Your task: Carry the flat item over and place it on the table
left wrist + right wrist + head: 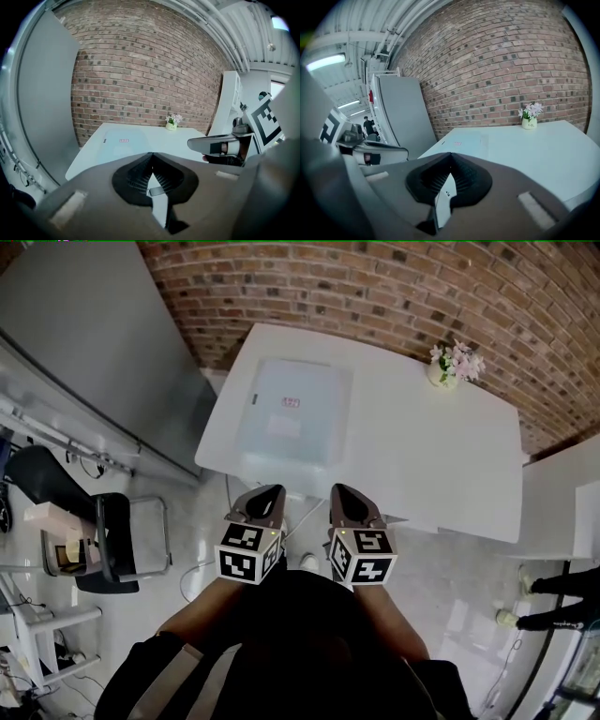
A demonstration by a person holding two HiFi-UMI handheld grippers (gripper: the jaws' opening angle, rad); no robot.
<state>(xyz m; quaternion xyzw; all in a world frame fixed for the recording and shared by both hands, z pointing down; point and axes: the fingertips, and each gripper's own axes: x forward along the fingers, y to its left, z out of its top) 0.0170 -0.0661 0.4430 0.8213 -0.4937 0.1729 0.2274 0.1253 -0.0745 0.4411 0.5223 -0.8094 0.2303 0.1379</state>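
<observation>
The flat item [291,413], a pale translucent sheet with a small red label, lies on the left part of the white table [441,465]. In the left gripper view the flat item [123,140] rests on the table ahead, and in the right gripper view the same sheet [461,140] lies ahead to the left. My left gripper [265,495] and right gripper [345,493] hang side by side just short of the table's near edge. Both are shut, with nothing between the jaws. The left gripper's tips [151,154] meet, and so do the right gripper's [450,154].
A small vase of flowers [455,364] stands at the table's far right, against the brick wall [375,287]. A grey panel [84,343] leans at the left, with a black chair [117,540] below it. A white cabinet [562,507] stands at the right, with someone's feet [534,601] nearby.
</observation>
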